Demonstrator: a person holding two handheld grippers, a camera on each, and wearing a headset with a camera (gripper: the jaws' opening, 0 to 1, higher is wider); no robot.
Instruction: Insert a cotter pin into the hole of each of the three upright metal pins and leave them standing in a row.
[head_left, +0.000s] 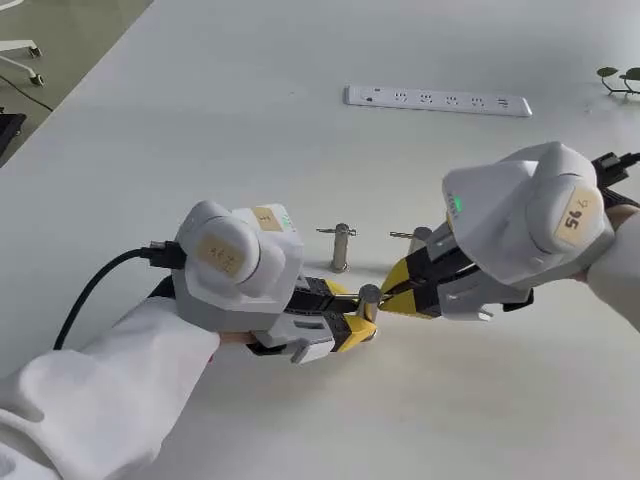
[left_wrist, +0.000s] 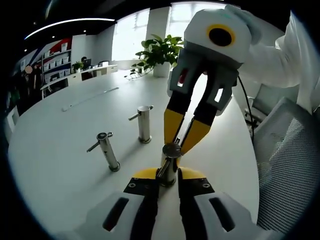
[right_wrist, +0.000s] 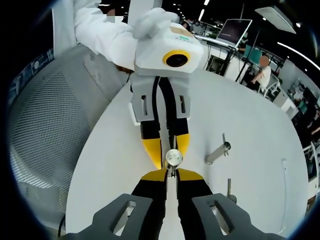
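The left gripper (head_left: 352, 310) is held low and nearly level over the tabletop (head_left: 250, 120), pointed to the right, by a hand in a white sleeve (head_left: 90, 400). Its fingers (left_wrist: 145, 174) are closed on the lower part of a pin (left_wrist: 170, 159), which stands upright on the tabletop between the two grippers. The right gripper (head_left: 385, 293) is held on the opposite side and tilted down, so that both pairs of yellow tips meet at this pin. Its fingers (right_wrist: 155, 176) are almost fully closed, and a thin cotter pin (right_wrist: 173, 171) is pinched between them, with its end at the head of the pin. Whether it is already in the hole cannot be told.

Behind, a second pin (head_left: 340, 247) and a third pin (head_left: 420, 238) are seen upright, side by side, each with its own cotter pin set crosswise near the top. In the head view the third pin is partly hidden by the right gripper. A power strip (head_left: 438, 100) lies farther back on the tabletop, well apart. A black cable (head_left: 100, 285) runs from the left gripper.
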